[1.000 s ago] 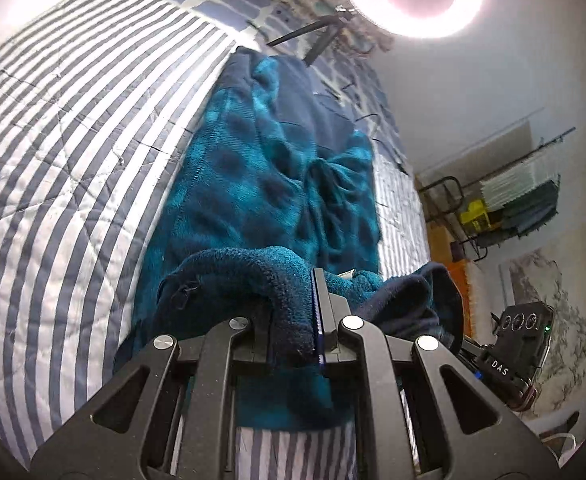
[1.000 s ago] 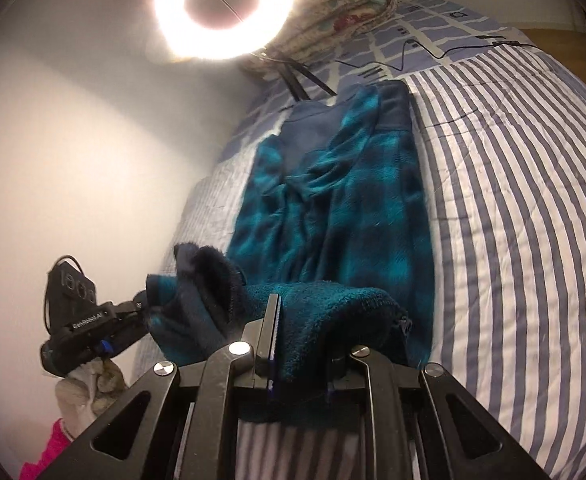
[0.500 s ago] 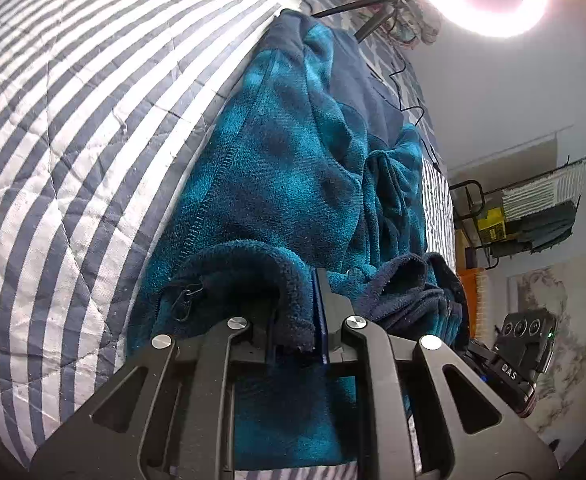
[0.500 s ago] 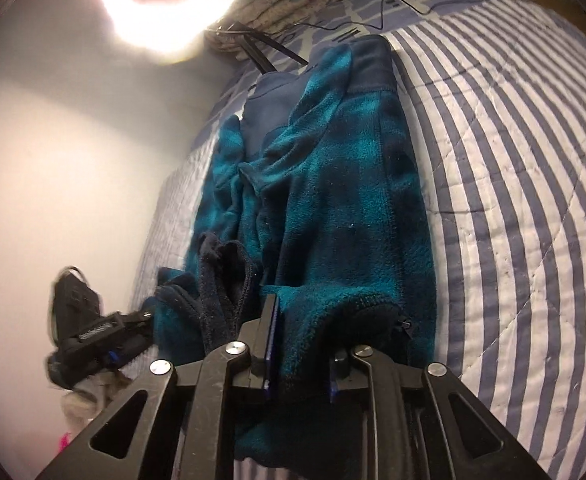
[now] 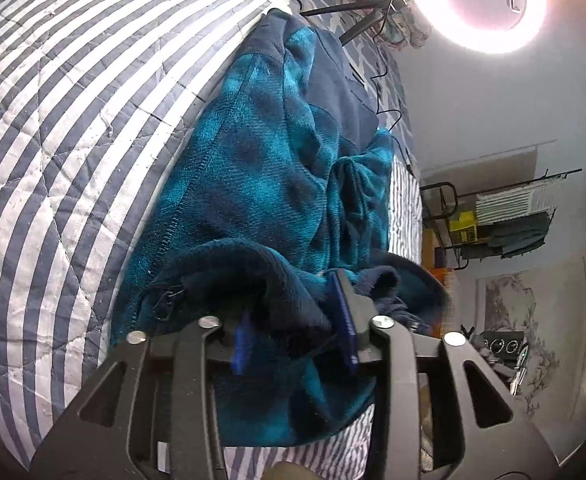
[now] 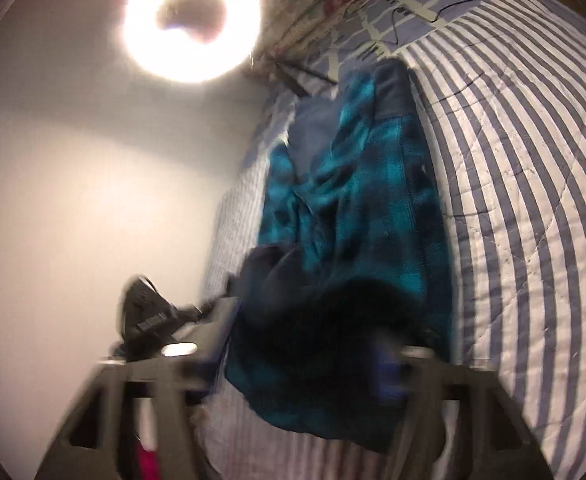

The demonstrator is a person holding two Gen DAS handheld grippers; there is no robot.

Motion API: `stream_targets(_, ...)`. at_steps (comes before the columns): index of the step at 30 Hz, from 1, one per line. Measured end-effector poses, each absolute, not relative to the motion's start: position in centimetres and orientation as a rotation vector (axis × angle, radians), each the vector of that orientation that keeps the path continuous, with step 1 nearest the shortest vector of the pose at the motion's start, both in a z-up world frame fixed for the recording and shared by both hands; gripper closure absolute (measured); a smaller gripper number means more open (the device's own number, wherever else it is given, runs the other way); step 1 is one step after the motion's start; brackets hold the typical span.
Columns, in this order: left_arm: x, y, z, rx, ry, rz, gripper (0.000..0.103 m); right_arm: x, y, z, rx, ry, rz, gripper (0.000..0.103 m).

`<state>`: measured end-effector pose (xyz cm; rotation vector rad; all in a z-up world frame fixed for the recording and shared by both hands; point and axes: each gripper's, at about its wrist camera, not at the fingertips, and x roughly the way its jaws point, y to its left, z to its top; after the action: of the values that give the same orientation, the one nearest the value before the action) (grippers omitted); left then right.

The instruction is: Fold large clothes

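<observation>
Teal-and-navy plaid fleece, a large zip-front jacket [image 5: 261, 184], lay lengthwise on the bed's blue-and-white striped quilt [image 5: 65, 128], its navy collar end toward the ring light [image 5: 481, 4] and its hem end nearest both cameras. In the left wrist view the left gripper [image 5: 293, 336] stood with its jaws spread apart, a thick roll of the jacket's dark hem lying loosely between the blue pads [image 5: 343, 320]; the fabric bulged between them but was not pinched flat. A zipper pull [image 5: 169, 300] hung at the jacket edge just beside that gripper, on the quilt side. Beyond the jacket, away from the quilt's open expanse, stood a clothes rack [image 5: 509, 216] against the wall, below and apart from the ring light. The right wrist view was motion-blurred. There the right gripper [image 6: 297, 344] also showed its two fingers set wide apart, with the jacket's [image 6: 353, 216] hem bunched between and over them; whether any pad touched cloth could not be told through the blur. The other handheld unit showed dark and low at the jacket's wall side. The ring light [image 6: 193, 20] glared above the jacket's far end, with patterned pillows [image 6: 325, 4] beside it and the striped quilt [image 6: 533, 200] spreading off the jacket's opposite side.
</observation>
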<state>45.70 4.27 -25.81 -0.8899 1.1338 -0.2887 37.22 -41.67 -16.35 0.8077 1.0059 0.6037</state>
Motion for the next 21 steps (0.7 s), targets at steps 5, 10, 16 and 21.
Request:
stream_targets(5, 45.5, 5.4, -23.6, -0.898, 1.064, -0.285, 0.047, 36.3, -42.2, -14.0, 0.744, 0.939, 0.586, 0.026)
stream_targets(10, 44.7, 6.8, -21.2, -0.823, 0.994, -0.282, 0.047, 33.8, -36.4, -11.6, 0.407, 0.938, 0.668, 0.060)
stream_targets(16, 42.7, 7.6, -21.2, -0.632, 0.977, -0.296, 0.048, 32.0, -30.3, -12.1, 0.174, 0.901, 0.741, 0.067)
stream_targets(21, 43.0, 7.4, -23.4, -0.610, 1.028, -0.291, 0.048, 34.2, -27.8, -14.5, 0.145, 0.935, 0.728, 0.067)
